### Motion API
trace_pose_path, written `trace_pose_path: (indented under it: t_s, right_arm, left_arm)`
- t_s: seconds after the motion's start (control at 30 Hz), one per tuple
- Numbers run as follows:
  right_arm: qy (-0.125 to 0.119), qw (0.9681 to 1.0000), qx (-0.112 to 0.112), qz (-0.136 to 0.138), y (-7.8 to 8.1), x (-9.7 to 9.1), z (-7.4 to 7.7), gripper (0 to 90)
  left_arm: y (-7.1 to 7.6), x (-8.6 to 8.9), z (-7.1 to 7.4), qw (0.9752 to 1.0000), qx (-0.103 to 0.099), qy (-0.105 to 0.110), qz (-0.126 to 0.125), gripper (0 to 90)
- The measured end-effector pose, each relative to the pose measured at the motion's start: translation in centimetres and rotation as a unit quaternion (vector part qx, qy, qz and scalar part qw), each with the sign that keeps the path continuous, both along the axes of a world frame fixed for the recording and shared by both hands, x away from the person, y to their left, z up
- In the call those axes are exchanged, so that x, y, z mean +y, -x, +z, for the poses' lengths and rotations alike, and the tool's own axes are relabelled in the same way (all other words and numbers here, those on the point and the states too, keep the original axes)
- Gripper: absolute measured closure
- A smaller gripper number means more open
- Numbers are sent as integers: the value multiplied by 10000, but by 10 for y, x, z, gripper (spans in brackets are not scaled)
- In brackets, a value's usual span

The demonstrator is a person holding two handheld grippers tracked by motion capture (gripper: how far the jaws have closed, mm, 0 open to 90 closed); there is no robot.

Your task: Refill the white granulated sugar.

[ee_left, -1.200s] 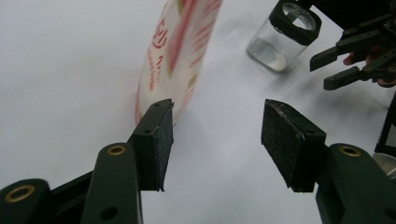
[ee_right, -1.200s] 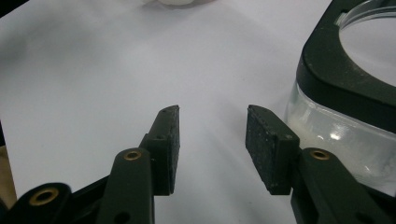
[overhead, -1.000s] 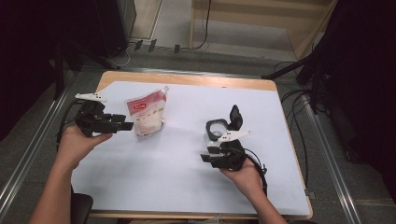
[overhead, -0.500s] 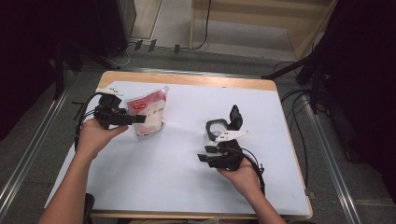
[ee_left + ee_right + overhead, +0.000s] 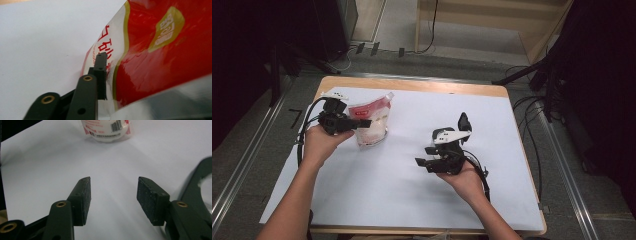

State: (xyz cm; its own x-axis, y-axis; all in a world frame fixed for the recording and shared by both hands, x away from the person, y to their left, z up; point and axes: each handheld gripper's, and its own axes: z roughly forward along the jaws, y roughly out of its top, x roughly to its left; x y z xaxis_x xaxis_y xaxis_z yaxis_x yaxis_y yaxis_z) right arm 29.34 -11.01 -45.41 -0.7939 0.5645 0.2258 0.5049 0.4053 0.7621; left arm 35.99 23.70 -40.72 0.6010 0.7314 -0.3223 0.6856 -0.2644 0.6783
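Note:
A red and clear pouch (image 5: 373, 124) with white contents lies at the far left of the white sheet (image 5: 377, 200). My left gripper (image 5: 363, 122) reaches onto it from the left, and its jaws have just been closing with the pouch between them. In the left gripper view one black pad (image 5: 101, 75) presses against the pouch (image 5: 162, 50); the other jaw is hidden behind it. My right gripper (image 5: 422, 155) hovers right of centre, pointing left. Its jaws have just been opening, and the right gripper (image 5: 113, 195) holds nothing. The pouch (image 5: 107, 127) lies far ahead of it.
A black-framed round object (image 5: 462, 124) with a pale centre lies just behind the right hand; its black rim (image 5: 197, 177) shows in the right gripper view. The wooden table edge (image 5: 412, 85) borders the sheet. Cables run over the floor to the right.
The left hand has moved right and slightly down onto the pouch, and its jaws have narrowed around it. The right gripper has lifted a little. The pouch has stayed in place.

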Motion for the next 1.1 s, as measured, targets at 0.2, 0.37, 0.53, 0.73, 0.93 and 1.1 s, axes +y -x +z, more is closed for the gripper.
trace_pose_path:
  t_s: [0.2, 0.37, 0.53, 0.73, 0.93, 1.1]
  right_arm:
    - [-27, 10000, -29, 31, -7, 13, 0, 456]
    - [-77, 10000, -3, 21, -4, 13, -4, 450]
    - [-16, 10000, -10, 57, -4, 14, -9, 453]
    - [20, 10000, 83, 44, -5, 15, -16, 465]
    - [-55, 9999, 132, 58, -5, 16, -18, 482]
    - [-39, 9999, 137, 34, -4, 18, -20, 492]
  left_arm:
    - [-3, 4, -2, 9998, 36, 12, -188, 877]
    - [-5, 11, -7, 9991, 195, 318, -194, 900]
    - [-10, 15, -7, 9962, 595, 643, 12, 900]
    - [-5, 8, 8, 9927, 866, 841, -71, 900]
    - [5, -12, 25, 9948, 776, 562, -347, 900]
    - [10, -23, 33, 9941, 727, 628, -497, 900]
